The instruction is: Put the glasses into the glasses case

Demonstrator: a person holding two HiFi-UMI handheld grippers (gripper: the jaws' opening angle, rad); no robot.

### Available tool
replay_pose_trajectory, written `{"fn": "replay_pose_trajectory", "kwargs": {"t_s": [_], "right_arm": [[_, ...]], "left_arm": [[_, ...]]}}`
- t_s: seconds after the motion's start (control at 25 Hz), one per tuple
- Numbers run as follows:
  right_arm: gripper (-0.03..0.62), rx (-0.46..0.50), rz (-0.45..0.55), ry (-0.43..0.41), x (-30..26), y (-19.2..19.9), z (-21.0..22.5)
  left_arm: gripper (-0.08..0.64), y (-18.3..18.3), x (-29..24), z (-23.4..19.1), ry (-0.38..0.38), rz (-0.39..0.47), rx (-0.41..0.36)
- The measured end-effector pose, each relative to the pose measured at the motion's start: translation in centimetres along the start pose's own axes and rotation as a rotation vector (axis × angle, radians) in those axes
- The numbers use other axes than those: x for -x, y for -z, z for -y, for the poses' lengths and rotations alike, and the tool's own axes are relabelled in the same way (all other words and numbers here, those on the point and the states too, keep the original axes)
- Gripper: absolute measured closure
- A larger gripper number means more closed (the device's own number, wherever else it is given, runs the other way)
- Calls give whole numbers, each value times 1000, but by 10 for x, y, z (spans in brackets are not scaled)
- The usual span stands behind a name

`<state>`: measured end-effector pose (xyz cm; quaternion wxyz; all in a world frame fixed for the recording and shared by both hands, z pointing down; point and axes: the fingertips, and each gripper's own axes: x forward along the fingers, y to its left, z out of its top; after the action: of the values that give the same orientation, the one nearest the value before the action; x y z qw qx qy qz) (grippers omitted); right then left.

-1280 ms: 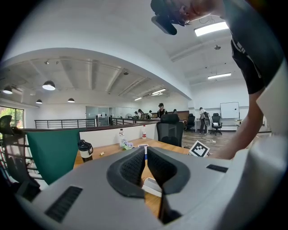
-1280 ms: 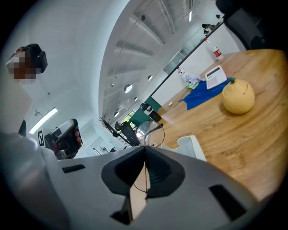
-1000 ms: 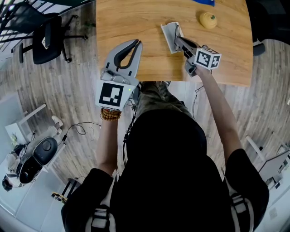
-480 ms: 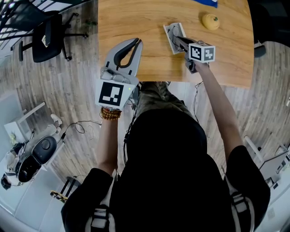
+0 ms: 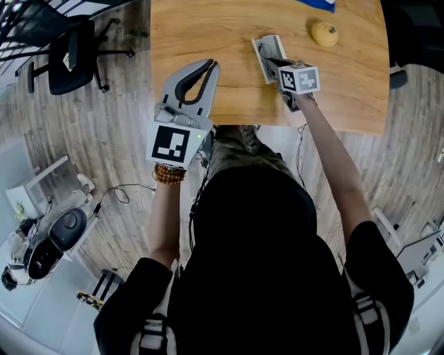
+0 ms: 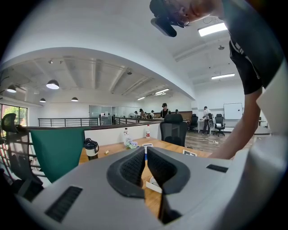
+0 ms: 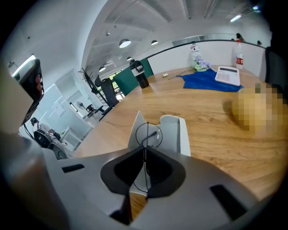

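Looking down from the head view first: a wooden table with an open grey glasses case sitting on it, a round yellow fruit off to its right and a bit of blue cloth at the far edge. The right gripper points down and reaches right onto the case, marker cube facing up. The left gripper hangs over the near left part of the table, well apart from the case, its curved fingers meeting at the tips. A black office chair stands on the floor to the left.

Left gripper view: the left gripper has its fingers pretty much closed up, just a sliver between the pads, and nothing in there. Past them there's the table, a dark tumbler and a green partition.

Right gripper view: the right gripper has its fingers pinched together on the glasses, a thin wire-frame pair held edge-on. One round lens sticks out past the fingertips, right over the open glasses case. Can't say if the frame actually touches the lining. Further back are a black tumbler and the blue cloth.
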<state>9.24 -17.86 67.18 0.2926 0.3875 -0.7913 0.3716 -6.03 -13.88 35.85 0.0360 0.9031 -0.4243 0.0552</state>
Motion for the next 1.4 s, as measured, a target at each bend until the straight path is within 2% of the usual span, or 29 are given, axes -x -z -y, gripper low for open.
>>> {"fn": "replay_pose_trajectory", "kwargs": {"t_s": [0.04,0.2,0.28,0.4,0.48,0.56,0.68,0.84,1.12,1.24,1.4], "right_arm": [[557,9,-2,2,1,-1,-2],[423,30,14,-50,-8,3,-2],[377,78,19,-16,2,-3,-3],[315,170,1,87,14,-12,3],[281,178,-23,92,6,-7,10],[221,163,-59,70,-7,1,17],[223,196,-91,72,-15,1,20],[205,263,-122,130,-14,-2,24],[195,264,-134,186,-20,-2,29],[220,317,-151,224,-23,4,33],[260,329,-125,234,-25,3,34]], "left_arm": [[528,0,0,0,0,-1,2],[528,0,-5,0,2,2,10],[528,-1,-8,2,6,6,8],[528,-1,-9,5,14,5,8],[528,0,-10,6,17,3,6],[528,1,-11,5,15,0,8],[528,3,-10,1,2,-4,21],[528,3,-10,-5,-16,-1,34],[528,3,-12,-10,-20,0,37],[528,3,-13,-10,-17,-3,36],[528,3,-15,-10,-10,-4,32]]}}
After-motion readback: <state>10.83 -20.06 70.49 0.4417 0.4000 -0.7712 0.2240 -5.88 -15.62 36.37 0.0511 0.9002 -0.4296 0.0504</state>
